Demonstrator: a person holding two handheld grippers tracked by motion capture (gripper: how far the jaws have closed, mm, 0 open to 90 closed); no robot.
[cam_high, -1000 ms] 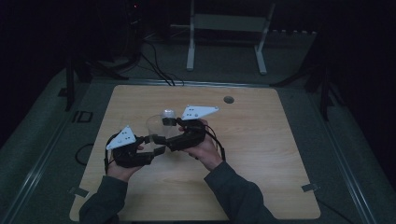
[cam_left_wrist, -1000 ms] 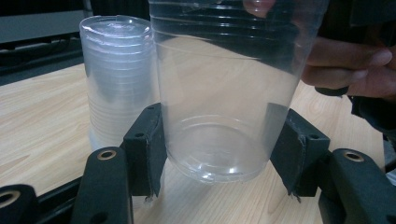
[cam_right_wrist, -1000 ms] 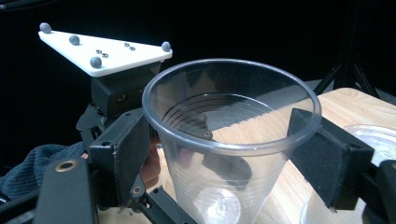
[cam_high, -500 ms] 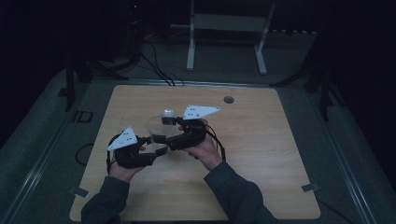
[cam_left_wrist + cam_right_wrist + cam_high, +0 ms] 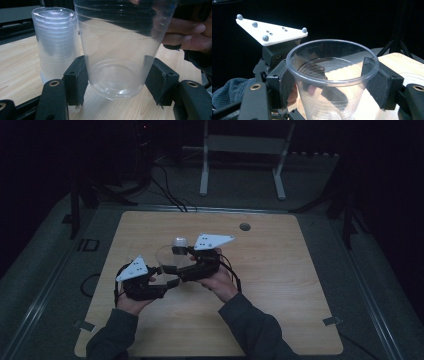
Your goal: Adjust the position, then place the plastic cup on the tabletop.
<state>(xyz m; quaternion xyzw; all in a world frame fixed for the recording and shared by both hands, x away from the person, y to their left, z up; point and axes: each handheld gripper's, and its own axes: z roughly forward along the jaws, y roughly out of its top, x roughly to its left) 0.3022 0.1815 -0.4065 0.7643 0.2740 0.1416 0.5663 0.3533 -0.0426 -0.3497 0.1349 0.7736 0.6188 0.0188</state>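
Being thin, light and easily crushed, the clear cup (image 5: 117, 57) is held mid-tabletop: the right gripper (image 5: 329, 75) has been closing on its rim, the left gripper (image 5: 116, 82), just opening, brackets its base loosely.

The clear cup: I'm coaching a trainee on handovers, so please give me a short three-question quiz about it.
1. Multiple choice: in the left gripper view, what stands on the table behind the clear cup? A) a bottle B) a stack of clear cups C) a bowl
2. True or false: the cup lies on its side.
3. Which part of the cup does the left tool flank, and which part the right tool?

Key
1. B.
2. False: it is upright, mouth up.
3. The left tool flanks the base and the right tool flanks the wall just under the rim. The left tool's jaws have just been opening and the right's closing, with the cup between both pairs.
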